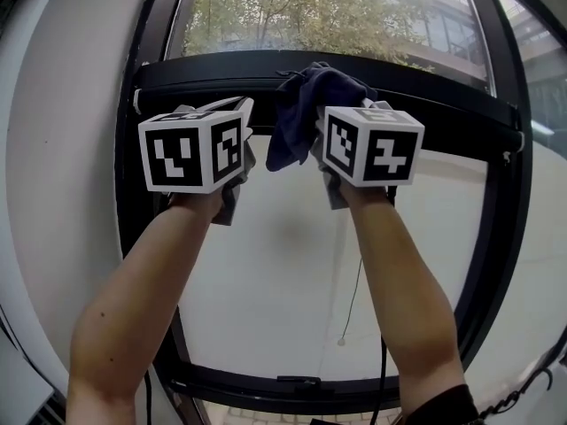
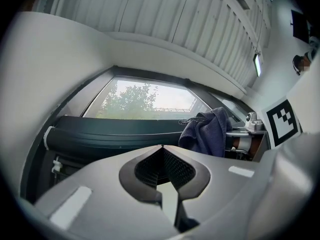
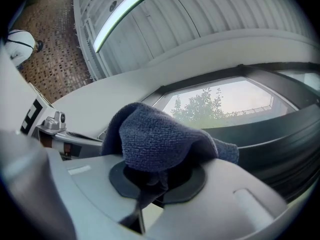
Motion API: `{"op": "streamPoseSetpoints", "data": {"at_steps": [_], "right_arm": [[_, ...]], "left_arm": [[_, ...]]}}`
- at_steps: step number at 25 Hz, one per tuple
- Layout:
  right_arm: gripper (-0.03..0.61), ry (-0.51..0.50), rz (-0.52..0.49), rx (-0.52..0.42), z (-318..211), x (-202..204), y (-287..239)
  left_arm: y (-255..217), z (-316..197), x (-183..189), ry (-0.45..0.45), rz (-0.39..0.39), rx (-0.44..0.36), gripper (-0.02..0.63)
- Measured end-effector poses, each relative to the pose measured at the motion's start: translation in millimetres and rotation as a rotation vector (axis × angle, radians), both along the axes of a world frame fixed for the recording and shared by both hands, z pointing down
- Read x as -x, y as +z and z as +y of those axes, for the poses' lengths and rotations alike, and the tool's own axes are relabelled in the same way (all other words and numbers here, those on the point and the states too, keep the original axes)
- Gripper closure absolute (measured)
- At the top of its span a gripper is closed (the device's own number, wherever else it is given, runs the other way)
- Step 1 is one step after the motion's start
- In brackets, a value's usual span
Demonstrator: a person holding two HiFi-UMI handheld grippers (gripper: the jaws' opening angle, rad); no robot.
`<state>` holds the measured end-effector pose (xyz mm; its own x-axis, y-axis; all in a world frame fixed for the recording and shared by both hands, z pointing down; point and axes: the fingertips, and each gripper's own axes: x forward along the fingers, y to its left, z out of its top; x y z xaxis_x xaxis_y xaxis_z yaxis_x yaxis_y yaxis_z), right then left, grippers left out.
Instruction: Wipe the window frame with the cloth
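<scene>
A dark blue cloth (image 1: 306, 113) hangs bunched from my right gripper (image 3: 157, 171), which is shut on it; the cloth (image 3: 155, 134) drapes over the jaws and hides their tips. It lies against the black horizontal bar of the window frame (image 1: 221, 78) near the bar's middle. My left gripper (image 2: 161, 149) is held just left of the cloth, below the same bar (image 2: 110, 136), its jaws shut with nothing between them. From the left gripper view the cloth (image 2: 207, 131) shows to the right.
The black frame's uprights (image 1: 142, 149) and lower bar (image 1: 292, 383) surround a white panel (image 1: 283, 264). A thin cord (image 1: 352, 304) hangs in front of it. A white wall (image 1: 62, 149) lies to the left, and trees show through the upper glass (image 1: 292, 11).
</scene>
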<state>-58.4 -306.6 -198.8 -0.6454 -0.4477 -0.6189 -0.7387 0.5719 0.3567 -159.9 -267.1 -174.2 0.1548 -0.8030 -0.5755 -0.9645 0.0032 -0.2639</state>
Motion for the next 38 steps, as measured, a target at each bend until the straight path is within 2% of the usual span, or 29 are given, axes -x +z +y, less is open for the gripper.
{"op": "streamPoseSetpoints", "data": {"at_steps": [11, 19, 23, 26, 28, 33, 38], "right_arm": [[0.532, 0.022, -0.005, -0.013, -12, -48, 3], [0.532, 0.058, -0.021, -0.012, -21, -94, 4], [0.532, 0.068, -0.032, -0.006, -30, -122, 6], [0.531, 0.073, -0.036, -0.005, -36, -140, 5], [0.531, 0.080, -0.042, -0.003, -38, -160, 7], [0.531, 0.084, -0.066, -0.009, -38, -250, 20], [0.531, 0.097, -0.072, -0.006, -54, -252, 13]], "left_arm": [[-3, -14, -40, 0.007, 0.010, 0.009, 0.620], [-8, -20, -90, 0.046, -0.020, -0.002, 0.620], [-6, -29, -120, 0.023, -0.064, 0.000, 0.620], [-7, -37, -140, 0.058, -0.057, 0.015, 0.620], [-5, -39, -160, 0.077, -0.051, 0.024, 0.620], [9, -38, -240, 0.055, -0.080, 0.016, 0.620], [3, -56, -231, 0.067, -0.064, 0.030, 0.620]]}}
